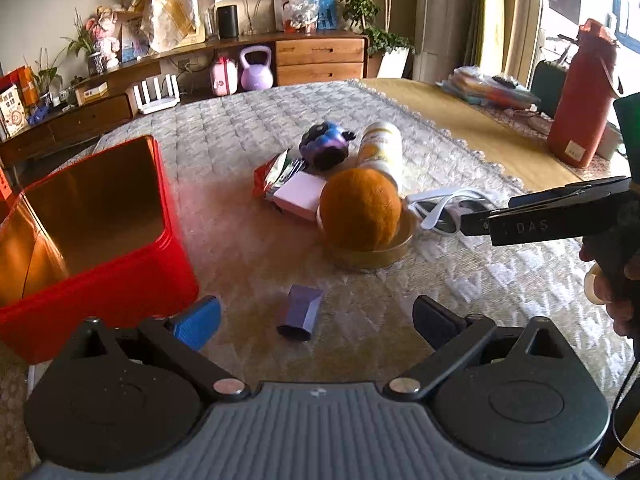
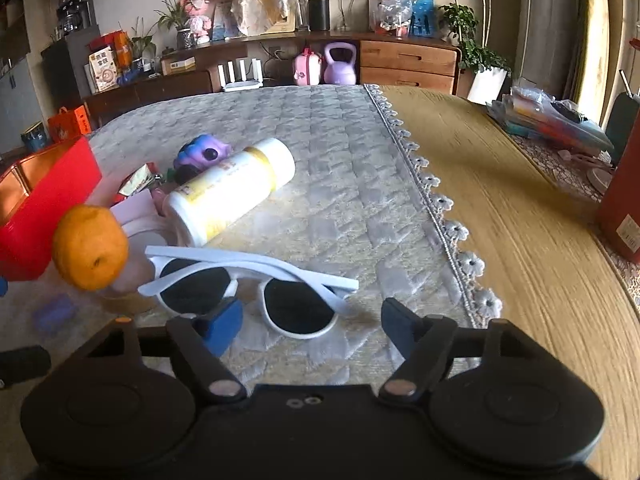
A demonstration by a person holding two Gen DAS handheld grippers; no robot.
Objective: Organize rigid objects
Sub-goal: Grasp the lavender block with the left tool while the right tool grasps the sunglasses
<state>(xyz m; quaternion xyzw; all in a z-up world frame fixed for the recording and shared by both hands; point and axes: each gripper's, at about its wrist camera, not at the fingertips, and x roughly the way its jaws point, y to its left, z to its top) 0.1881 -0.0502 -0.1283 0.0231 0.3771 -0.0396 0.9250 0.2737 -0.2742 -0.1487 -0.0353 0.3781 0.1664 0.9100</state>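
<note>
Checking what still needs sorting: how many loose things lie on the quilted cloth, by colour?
Orange: 1, orange ball
White: 3, bottle, sunglasses, flat box
Purple: 2, toy, small box
Red: 1, packet
Tan: 1, round lid
Total: 8

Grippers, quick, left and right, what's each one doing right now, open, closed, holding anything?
Left gripper: open, empty, a small purple box on the cloth between its fingers.
Right gripper: open, holding nothing, fingers either side of the white sunglasses.

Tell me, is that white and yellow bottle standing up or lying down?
Lying down. The white and yellow bottle rests on its side on the quilted cloth, beside the purple toy.
</note>
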